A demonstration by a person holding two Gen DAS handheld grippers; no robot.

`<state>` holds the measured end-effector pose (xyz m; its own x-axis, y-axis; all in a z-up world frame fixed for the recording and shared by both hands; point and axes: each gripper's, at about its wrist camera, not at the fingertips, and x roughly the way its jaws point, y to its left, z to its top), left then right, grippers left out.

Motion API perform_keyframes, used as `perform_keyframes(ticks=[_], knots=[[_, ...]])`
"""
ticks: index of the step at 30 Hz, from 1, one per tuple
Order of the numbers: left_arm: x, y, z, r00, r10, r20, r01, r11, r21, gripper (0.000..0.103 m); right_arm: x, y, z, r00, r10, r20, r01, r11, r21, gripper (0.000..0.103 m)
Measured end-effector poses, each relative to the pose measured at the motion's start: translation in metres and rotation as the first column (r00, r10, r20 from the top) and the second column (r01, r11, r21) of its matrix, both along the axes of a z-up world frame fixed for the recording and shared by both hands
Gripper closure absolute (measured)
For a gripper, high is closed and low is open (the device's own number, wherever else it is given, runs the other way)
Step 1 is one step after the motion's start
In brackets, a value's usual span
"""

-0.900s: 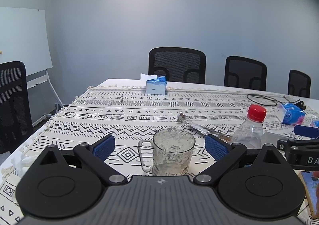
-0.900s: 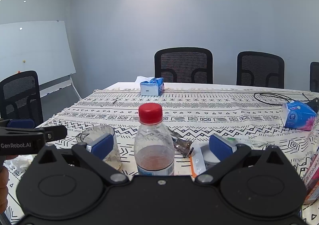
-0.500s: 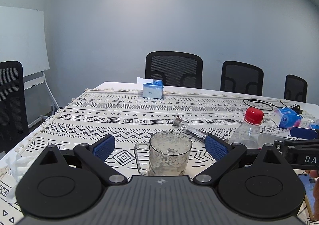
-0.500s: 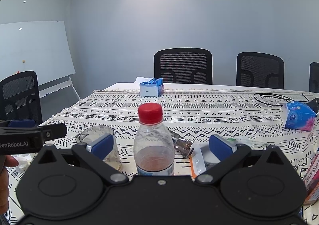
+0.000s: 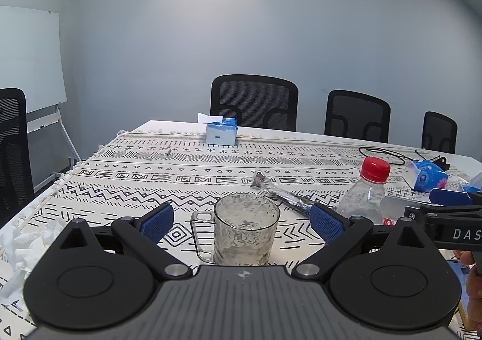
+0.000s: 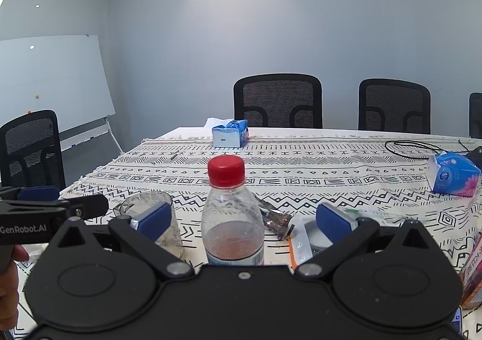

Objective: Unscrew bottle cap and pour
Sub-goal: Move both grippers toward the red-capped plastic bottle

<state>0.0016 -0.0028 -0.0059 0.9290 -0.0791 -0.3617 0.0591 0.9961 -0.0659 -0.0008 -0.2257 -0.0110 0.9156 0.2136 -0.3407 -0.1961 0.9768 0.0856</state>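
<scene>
A clear plastic bottle (image 6: 232, 225) with a red cap (image 6: 226, 170) stands upright on the patterned tablecloth, a little reddish liquid at its bottom. It sits between the open jaws of my right gripper (image 6: 241, 219), untouched. A clear glass mug (image 5: 245, 231) with a handle on its left stands between the open jaws of my left gripper (image 5: 242, 221), untouched. The bottle (image 5: 363, 198) shows right of the mug in the left wrist view, and the mug (image 6: 153, 219) shows left of the bottle in the right wrist view.
A foil wrapper (image 5: 280, 194) lies behind the mug. A blue tissue box (image 5: 220, 133) sits at the far edge, a tissue pack (image 6: 453, 174) and black cable (image 6: 418, 148) at the right. Packets (image 6: 301, 245) lie right of the bottle. Crumpled paper (image 5: 21, 243) lies at left. Black chairs surround the table.
The left gripper has drawn slightly back and tilted, so the mug and bottle sit a little lower and farther in its view. The right gripper has barely moved.
</scene>
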Motion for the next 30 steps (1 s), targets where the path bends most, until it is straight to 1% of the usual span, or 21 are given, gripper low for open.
perform_keyframes(ticks=[5,16,30], knots=[[0.0001,-0.0007,0.0001,1.0,-0.001,0.003,0.001,1.0,0.001,0.005,0.0006,0.0002,0.001,1.0,0.001,-0.004,-0.001,1.0,0.0,0.0],[-0.0023,0.003,0.0004,1.0,-0.029,0.012,0.03,0.999,-0.024,0.005,0.0013,0.0012,-0.0015,1.0,-0.006,-0.002,0.006,1.0,-0.003,0.0],[-0.0032,0.0017,-0.0022,0.999,-0.04,0.012,0.04,0.999,-0.023,0.005,0.0021,0.001,-0.0047,1.0,-0.008,-0.006,0.008,1.0,-0.005,0.0]])
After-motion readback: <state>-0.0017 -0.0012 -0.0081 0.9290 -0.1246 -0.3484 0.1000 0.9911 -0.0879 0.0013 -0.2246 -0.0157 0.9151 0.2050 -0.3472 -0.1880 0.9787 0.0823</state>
